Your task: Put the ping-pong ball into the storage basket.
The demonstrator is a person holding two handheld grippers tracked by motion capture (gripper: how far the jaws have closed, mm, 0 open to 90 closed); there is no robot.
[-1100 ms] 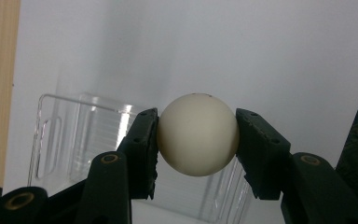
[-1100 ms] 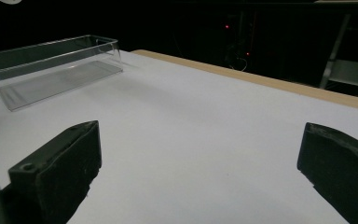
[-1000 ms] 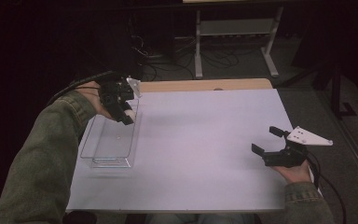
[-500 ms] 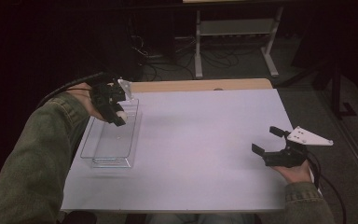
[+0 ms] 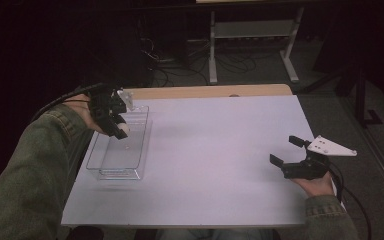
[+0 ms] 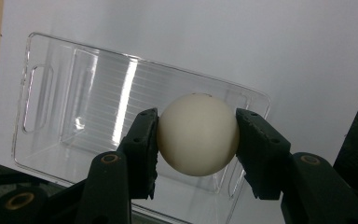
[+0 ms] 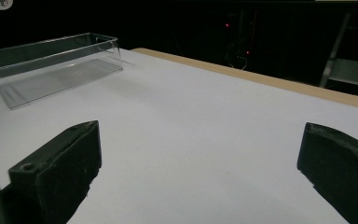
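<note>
I have the white rectangular table top [image 5: 215,150] in front of me, with a strip of pale wood along its far edge; I place everything else by the clear plastic tray [image 5: 121,146], a long open-topped bin with a slot handle at each end that sits on the table's left part with its long side running away from me; in the left gripper view the tray [image 6: 98,107] lies directly below the jaws, its ribbed floor bare; my left gripper [image 5: 116,126] hangs over the tray's far half, above the rim and clear of the walls; its two black jaws are closed onto a cream-white smooth ball [image 6: 198,134], one pad pressing on each side of it, so the ball is carried in the air above the tray and touches neither floor nor wall; in the high view the ball [image 5: 123,128] shows as a pale spot at the jaw tips; my right gripper [image 5: 286,151] sits well apart from the tray, near the table's right edge, low over the surface; its jaws stand wide apart with nothing between them but bare table.
</note>
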